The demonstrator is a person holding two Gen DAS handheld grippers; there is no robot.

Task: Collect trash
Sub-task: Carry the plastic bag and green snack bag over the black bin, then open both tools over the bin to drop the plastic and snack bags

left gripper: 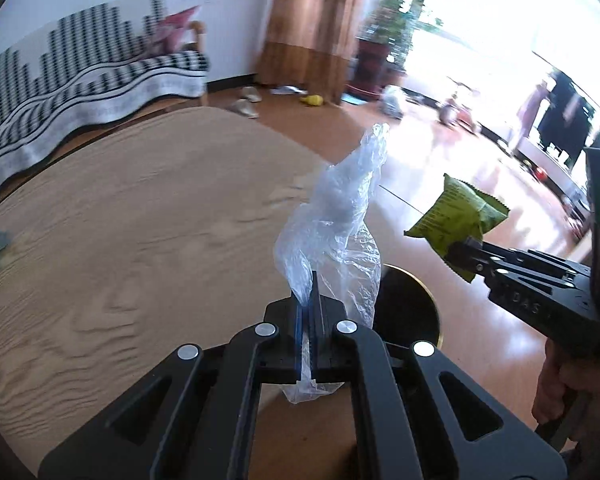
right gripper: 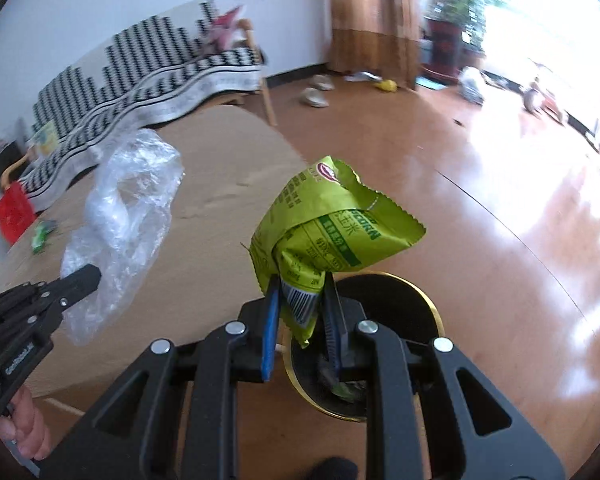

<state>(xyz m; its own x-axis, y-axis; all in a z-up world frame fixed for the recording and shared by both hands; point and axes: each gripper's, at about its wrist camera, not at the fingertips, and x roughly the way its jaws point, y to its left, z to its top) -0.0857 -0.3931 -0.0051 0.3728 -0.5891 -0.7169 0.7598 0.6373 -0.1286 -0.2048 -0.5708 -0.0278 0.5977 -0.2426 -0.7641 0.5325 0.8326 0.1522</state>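
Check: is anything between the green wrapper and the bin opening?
Nothing visible. The green wrapper, shut in the right gripper, hangs over the black bin, whose gold-rimmed opening shows clear below.

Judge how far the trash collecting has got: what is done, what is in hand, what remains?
Done: some litter already lies inside the black bin. In hand: the left gripper pinches a clear plastic bag; the right gripper holds a green snack wrapper above the bin. Left: a small green wrapper on the wooden table.
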